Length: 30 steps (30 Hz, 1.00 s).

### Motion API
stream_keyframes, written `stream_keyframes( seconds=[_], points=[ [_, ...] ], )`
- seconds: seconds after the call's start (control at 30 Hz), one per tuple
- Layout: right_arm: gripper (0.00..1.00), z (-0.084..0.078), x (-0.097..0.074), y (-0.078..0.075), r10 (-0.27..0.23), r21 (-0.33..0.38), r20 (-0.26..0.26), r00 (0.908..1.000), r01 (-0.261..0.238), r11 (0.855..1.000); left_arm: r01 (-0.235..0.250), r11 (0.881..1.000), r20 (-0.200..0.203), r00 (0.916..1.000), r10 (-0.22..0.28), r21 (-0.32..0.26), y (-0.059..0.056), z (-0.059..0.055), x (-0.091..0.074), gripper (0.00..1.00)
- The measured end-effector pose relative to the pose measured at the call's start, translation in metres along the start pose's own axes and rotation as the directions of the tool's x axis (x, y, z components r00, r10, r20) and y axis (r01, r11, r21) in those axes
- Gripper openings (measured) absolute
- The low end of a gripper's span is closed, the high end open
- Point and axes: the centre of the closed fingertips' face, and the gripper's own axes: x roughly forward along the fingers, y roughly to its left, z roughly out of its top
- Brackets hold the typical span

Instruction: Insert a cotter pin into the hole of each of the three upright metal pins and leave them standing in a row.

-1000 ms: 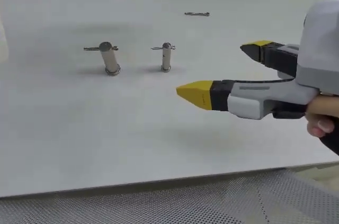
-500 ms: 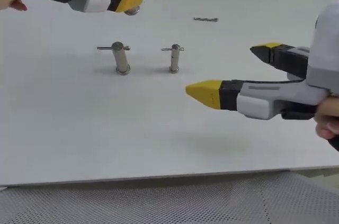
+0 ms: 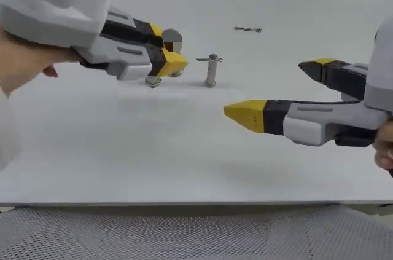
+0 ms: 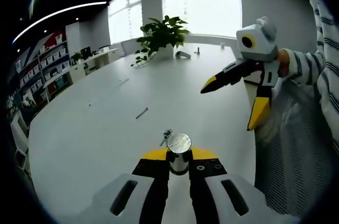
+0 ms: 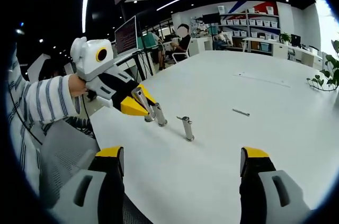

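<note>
My left gripper (image 3: 167, 48) is shut on a metal pin (image 3: 172, 40), its round head (image 4: 179, 143) showing between the jaws. It hovers in front of a standing pin, of which the base (image 3: 152, 82) shows. To the right a second upright pin (image 3: 212, 69) stands with a cotter pin through it. A loose cotter pin (image 3: 247, 29) lies farther back on the white table (image 3: 153, 149). My right gripper (image 3: 279, 91) is open and holds nothing, to the right of the row. From the right gripper view, the left gripper (image 5: 132, 105) hangs by the two standing pins (image 5: 159, 115) (image 5: 187, 127).
A perforated grey surface (image 3: 184, 235) runs along the table's near edge. A potted plant (image 4: 159, 33) stands at the far end of the table. Shelves and desks (image 5: 254, 28) lie beyond the table, with a person seated (image 5: 183, 44) in the background.
My left gripper has come down and to the right with its pin, from above the left pin to right in front of it. The right gripper has barely moved.
</note>
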Motion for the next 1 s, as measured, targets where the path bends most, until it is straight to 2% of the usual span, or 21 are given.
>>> stream_keyframes(
  seconds=[0.1,0.2,0.3,0.47,0.73,1.0],
  points=[
    [0.90,-0.001,-0.001,0.002,0.003,-0.002,-0.001,1.0000,-0.003,1.000,0.014,1.000,-0.009,0.9999,-0.014,-0.004,-0.010,-0.007,0.006,0.09],
    [0.90,-0.002,-0.002,0.004,0.004,0.003,-0.007,1.0000,-0.004,1.000,0.019,1.000,-0.022,0.9996,-0.019,-0.005,-0.015,-0.012,0.009,0.09],
    [0.91,0.000,-0.003,0.004,0.003,0.017,0.009,1.0000,-0.003,1.000,0.019,1.000,-0.038,0.9991,-0.019,-0.008,-0.019,-0.018,0.014,0.10],
    [0.94,0.002,-0.004,0.005,0.005,0.029,0.015,0.9999,-0.005,1.000,0.021,0.997,-0.024,0.9995,-0.023,-0.068,-0.023,-0.023,0.020,0.10],
    [0.98,0.000,-0.003,0.005,0.002,0.039,0.013,0.9999,-0.003,0.999,0.018,0.997,-0.045,0.9988,-0.021,-0.078,-0.025,-0.030,0.029,0.10],
    [0.98,-0.006,-0.003,0.006,0.010,0.041,-0.008,0.9999,-0.010,0.999,0.033,0.997,-0.069,0.9969,-0.038,-0.070,-0.029,-0.040,0.037,0.10]
  ],
)
